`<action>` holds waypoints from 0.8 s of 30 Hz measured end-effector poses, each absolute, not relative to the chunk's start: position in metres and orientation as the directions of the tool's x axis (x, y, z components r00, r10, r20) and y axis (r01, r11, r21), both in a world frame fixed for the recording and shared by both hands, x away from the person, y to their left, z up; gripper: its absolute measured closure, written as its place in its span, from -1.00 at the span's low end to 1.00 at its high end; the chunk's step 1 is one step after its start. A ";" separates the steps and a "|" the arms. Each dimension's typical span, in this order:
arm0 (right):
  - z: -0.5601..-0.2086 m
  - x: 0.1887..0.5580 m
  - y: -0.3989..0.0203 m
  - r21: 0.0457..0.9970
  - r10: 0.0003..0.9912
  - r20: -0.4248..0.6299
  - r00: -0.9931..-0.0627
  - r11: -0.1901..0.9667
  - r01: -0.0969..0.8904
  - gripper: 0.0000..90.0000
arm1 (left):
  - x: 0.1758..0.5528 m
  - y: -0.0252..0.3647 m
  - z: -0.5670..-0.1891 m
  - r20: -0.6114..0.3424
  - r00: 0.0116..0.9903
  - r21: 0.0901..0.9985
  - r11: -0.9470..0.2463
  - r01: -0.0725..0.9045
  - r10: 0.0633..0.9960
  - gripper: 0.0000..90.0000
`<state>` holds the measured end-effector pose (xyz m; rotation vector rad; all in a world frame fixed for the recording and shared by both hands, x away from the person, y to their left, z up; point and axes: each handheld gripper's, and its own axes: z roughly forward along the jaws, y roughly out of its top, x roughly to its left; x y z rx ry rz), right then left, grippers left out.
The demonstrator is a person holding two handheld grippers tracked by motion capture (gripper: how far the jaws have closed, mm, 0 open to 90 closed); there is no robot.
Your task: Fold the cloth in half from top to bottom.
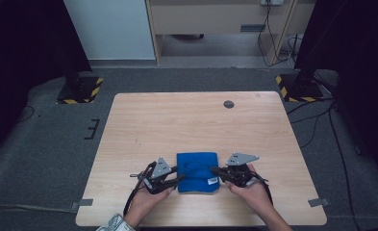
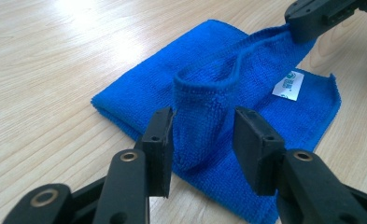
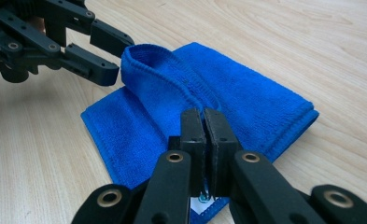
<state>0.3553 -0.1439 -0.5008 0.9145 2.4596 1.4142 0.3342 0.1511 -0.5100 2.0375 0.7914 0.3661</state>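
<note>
Blue cloth point(image 1: 197, 172) sits folded near you; your right gripper point(image 3: 203, 122) pinches its raised edge to hold it up, while your left gripper point(image 2: 202, 140) stands parted around the fold, not pressing.

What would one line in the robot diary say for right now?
thing: blue cloth, folded on table | right gripper: shut on a raised fold of the cloth | left gripper: open, raised fold between jaws, not pinched
</note>
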 end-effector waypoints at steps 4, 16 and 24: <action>-0.500 0.354 -0.144 0.833 0.569 0.162 -0.806 0.360 0.421 0.95 | 0.332 0.154 -0.508 -0.043 0.750 0.834 -0.390 0.391 0.660 0.26; -0.506 0.346 -0.145 0.822 0.547 0.155 -0.822 0.391 0.415 0.93 | 0.343 0.163 -0.496 -0.048 0.712 0.867 -0.325 0.378 0.700 0.27; -0.508 0.347 -0.145 0.815 0.542 0.152 -0.827 0.405 0.415 0.92 | 0.376 0.150 -0.502 -0.011 0.715 0.849 -0.371 0.376 0.699 0.22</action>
